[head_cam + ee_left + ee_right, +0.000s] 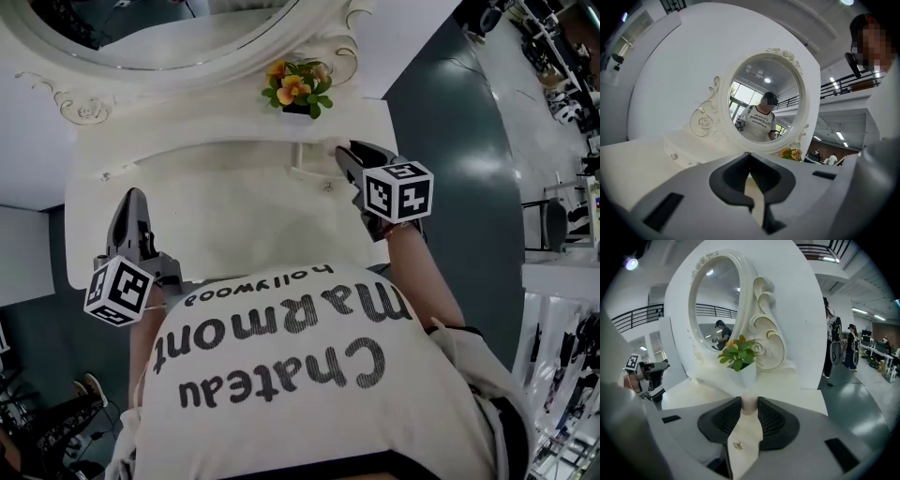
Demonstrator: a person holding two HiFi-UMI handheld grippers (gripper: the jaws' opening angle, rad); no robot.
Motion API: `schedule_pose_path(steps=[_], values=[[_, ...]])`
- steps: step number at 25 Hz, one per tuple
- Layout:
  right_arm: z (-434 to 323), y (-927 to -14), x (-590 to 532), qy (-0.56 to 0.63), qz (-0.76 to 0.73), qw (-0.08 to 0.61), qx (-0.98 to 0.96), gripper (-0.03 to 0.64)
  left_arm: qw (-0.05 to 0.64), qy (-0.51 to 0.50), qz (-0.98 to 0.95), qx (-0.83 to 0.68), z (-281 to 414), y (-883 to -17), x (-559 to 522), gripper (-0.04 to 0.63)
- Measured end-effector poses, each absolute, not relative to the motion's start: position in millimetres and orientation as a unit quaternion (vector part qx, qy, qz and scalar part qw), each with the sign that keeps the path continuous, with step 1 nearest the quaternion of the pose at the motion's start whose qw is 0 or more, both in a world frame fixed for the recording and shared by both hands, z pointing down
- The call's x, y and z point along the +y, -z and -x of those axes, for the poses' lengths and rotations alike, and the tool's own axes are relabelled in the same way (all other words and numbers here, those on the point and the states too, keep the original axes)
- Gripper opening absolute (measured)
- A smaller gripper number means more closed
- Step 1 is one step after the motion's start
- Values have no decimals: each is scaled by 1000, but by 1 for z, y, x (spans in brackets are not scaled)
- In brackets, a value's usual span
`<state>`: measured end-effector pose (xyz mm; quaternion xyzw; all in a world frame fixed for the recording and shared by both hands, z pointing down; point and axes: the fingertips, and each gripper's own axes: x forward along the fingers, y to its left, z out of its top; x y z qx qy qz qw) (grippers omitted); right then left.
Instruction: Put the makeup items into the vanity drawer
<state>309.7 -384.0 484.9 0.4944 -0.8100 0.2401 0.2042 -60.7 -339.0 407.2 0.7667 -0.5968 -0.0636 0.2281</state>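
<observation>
**A:** What is at 9 o'clock in the head view?

**B:** The left gripper (134,197), at the left end of the vanity (216,206), pointing toward 12. In the left gripper view its jaws meet tip to tip, with nothing between them.

**A:** What does it face?

**B:** The mirror (764,101), an oval in a carved white frame, at 12 o'clock above those closed tips.

**A:** And further right?

**B:** At 12 o'clock in the head view are the flowers (297,87), orange and yellow. They stand in a white pot (743,373) on the vanity, just below the mirror's frame.

**A:** Where is the makeup?

**B:** I see one piece, a small, pale, rounded item (749,406). In the right gripper view it sits at 6 o'clock from the pot, between the tips of the right gripper (339,148). The jaws stand fairly wide apart, and both tips look pressed against the item, so it appears to be gripped.

**A:** And the drawer?

**B:** A small gold knob (737,445) shows through the gap between the jaws, at 6 o'clock from the item. It sits on a white drawer (743,430) front, but I can't tell whether the drawer is pulled out.

**A:** Where is that gripper in the head view?

**B:** At 1 o'clock, above the right side of the vanity. Its tips point toward 10, and its marker cube (398,190) is at 4 o'clock from them.
</observation>
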Motion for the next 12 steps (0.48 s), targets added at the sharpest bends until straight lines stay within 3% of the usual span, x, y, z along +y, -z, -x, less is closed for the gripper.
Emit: schedule_pose_path(steps=[12], values=[[-314,-522,-383,-250,-468,276,-801,132,240,66,-730,-637,93,-425,-317,9]])
